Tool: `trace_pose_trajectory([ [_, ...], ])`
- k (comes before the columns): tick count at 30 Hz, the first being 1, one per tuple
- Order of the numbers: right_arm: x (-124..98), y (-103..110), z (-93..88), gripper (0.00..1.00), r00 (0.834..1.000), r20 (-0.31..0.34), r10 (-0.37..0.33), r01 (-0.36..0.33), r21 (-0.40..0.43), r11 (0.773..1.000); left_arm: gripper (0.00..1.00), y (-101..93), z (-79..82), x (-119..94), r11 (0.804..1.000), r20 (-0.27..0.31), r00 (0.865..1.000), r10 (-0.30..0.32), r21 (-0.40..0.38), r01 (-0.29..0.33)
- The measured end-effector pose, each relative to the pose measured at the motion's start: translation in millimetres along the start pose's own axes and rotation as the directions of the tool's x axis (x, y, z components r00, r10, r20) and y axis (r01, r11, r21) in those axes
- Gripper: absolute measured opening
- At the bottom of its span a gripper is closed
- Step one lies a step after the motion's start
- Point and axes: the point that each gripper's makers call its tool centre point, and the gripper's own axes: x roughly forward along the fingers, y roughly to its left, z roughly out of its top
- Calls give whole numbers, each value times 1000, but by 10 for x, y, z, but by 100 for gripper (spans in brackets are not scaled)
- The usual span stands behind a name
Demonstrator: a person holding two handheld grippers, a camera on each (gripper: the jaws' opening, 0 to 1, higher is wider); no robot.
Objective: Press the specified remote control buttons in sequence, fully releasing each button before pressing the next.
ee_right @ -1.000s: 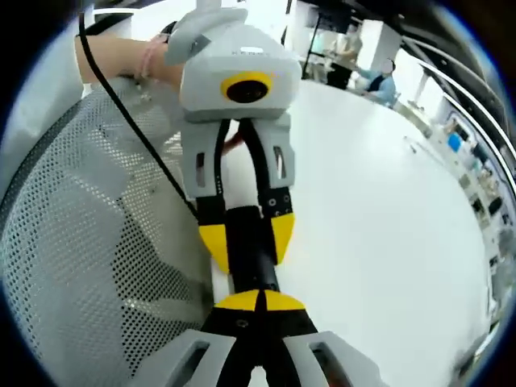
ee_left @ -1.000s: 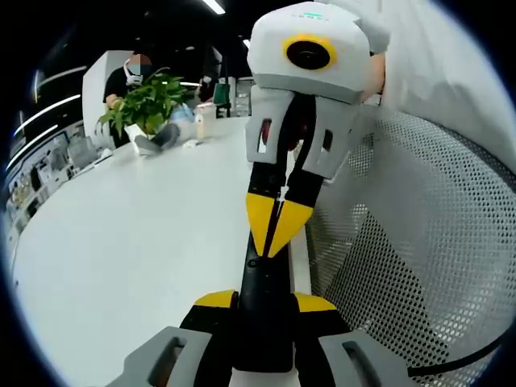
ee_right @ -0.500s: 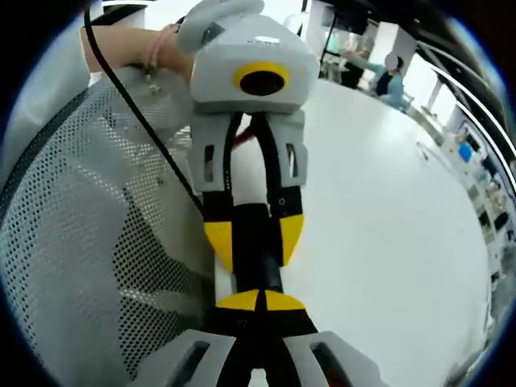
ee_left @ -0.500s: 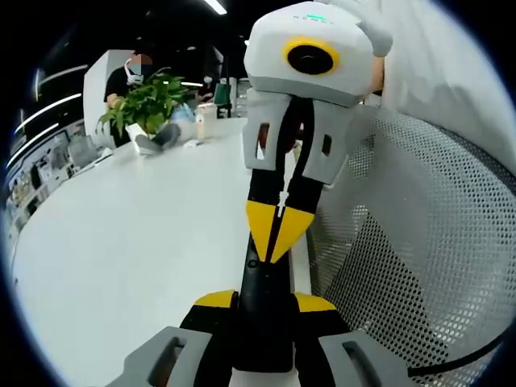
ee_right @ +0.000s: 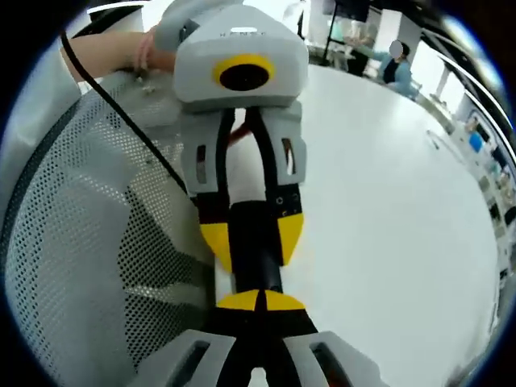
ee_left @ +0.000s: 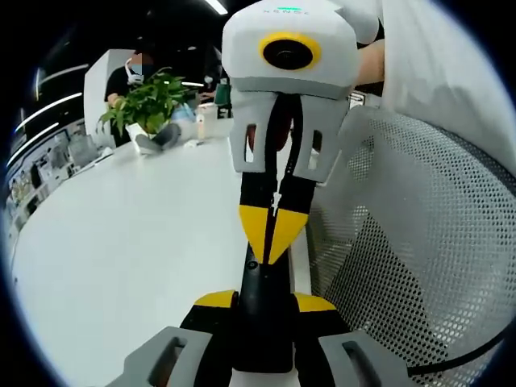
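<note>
A slim black remote (ee_left: 264, 322) stands on end over the white table's edge, with my left gripper (ee_left: 264, 301) shut on it, one yellow pad on each side. My right gripper (ee_left: 272, 242) comes down from the top of the left gripper view, its yellow tips shut together and resting on the remote's face. In the right gripper view my right gripper (ee_right: 260, 300) shows the same shut tips against the remote (ee_right: 256, 254). The left gripper (ee_right: 251, 239) faces it there, clamped on the remote's sides. The remote's buttons are hidden.
The white table (ee_left: 137, 234) stretches away, with a potted plant (ee_left: 145, 103) and small items at its far end, where a person sits. A grey mesh chair back (ee_left: 403, 242) lies close beside the grippers. A black cable (ee_right: 129, 121) crosses the mesh. A hand (ee_right: 121, 52) holds the left gripper.
My right gripper's body has swung leftward and closer in the left gripper view, while its shut tips stay on the remote. The left gripper keeps its hold.
</note>
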Motion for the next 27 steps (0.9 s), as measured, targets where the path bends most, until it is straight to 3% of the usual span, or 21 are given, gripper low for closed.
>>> trace_pose_trajectory([
  [6,8,-7,-3,0,998,-53,41,-42,-18,999,25,-1,1,-3,1000,-2,1000,1,2,-1],
  [12,-14,-4,-15,0,996,3,86,-86,67,994,25,-1,-3,-1,1000,-3,1000,2,5,-2],
  [15,-25,3,-8,0,991,66,116,-123,117,985,25,1,-6,0,1000,-4,1000,3,6,-3],
  [19,-24,-32,2,0,986,69,153,-160,110,981,25,0,-4,-3,1000,-4,1000,3,7,-3],
  [21,-12,-110,0,0,992,42,119,-122,75,990,25,0,-6,-1,1000,-5,1000,4,10,-4],
  [27,-3,-100,1,0,989,17,150,-151,62,987,25,1,-6,1,1000,-5,1000,4,9,-4],
])
